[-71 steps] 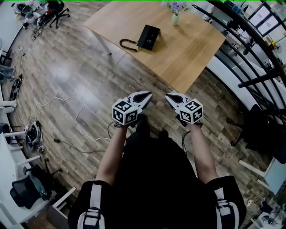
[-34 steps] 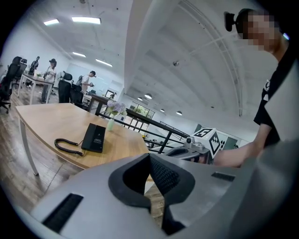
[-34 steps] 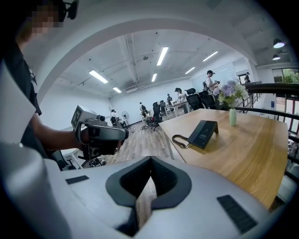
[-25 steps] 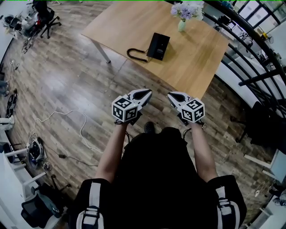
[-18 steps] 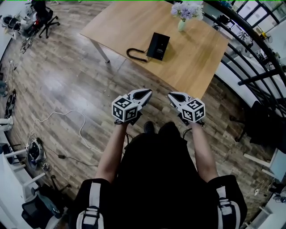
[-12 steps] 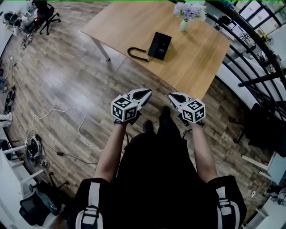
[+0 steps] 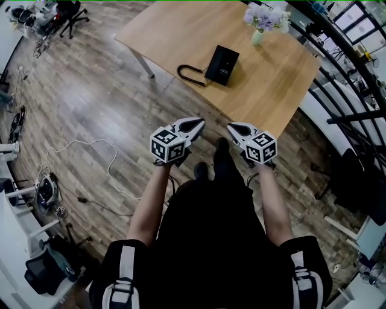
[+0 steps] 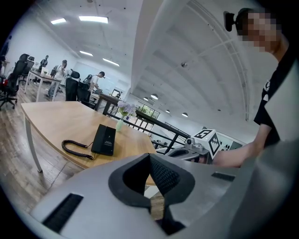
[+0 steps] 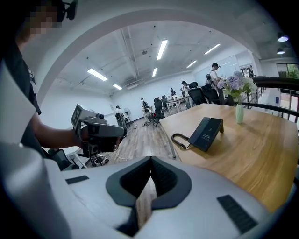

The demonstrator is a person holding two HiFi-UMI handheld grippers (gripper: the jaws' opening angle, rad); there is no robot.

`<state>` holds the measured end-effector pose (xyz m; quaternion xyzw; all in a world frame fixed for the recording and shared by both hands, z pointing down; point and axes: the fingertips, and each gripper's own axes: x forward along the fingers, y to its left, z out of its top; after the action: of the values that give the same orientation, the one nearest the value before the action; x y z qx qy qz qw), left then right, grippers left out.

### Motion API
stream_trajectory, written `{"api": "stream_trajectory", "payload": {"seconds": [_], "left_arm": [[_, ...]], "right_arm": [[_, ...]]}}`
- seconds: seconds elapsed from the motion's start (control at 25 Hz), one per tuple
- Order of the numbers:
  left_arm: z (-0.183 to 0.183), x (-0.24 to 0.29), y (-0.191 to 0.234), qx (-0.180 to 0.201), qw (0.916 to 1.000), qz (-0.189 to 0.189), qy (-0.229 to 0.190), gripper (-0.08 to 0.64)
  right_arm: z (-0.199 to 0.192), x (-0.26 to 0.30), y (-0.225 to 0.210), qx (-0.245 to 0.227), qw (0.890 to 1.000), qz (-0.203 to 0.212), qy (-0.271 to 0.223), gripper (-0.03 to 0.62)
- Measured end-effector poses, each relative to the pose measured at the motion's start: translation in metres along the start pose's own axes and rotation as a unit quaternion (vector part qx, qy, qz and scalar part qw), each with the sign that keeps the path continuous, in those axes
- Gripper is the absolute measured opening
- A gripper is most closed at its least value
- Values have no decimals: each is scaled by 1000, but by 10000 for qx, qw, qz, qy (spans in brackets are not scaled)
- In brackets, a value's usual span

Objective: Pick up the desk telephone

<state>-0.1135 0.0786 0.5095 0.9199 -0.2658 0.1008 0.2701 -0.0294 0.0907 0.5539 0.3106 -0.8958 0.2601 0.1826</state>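
— Where was the telephone [image 7: 222,64]?
— On the far tabletop [image 7: 175,30], well beyond the left gripper [image 7: 194,125] and right gripper [image 7: 233,127]; both jaws were closed, empty.
— Risk?
— Closed jaws could shove it, or its cord [image 7: 191,76] could snag.

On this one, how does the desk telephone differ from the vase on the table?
The telephone is black, low and broad; the vase is pale green, narrow and upright. The telephone trails a coiled cord; the vase holds lilac flowers. The telephone lies nearer the table's front edge, the vase farther back. Both rest on the wooden table.
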Motion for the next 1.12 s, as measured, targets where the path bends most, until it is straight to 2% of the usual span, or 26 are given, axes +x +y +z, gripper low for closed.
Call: {"api": "stream_trajectory", "payload": {"seconds": [0.6, 0.76, 1.12], "left_arm": [[27, 46, 25, -182, 9998, 119, -20, 21], [38, 64, 29, -115, 9999, 115, -32, 21], [54, 90, 48, -195, 9992, 334, 26, 21]], "right_arm": [[16, 9, -53, 70, 9998, 135, 115, 23], [21, 11, -69, 97, 9997, 189, 138, 23], [33, 20, -106, 166, 9989, 390, 203, 23]]}}
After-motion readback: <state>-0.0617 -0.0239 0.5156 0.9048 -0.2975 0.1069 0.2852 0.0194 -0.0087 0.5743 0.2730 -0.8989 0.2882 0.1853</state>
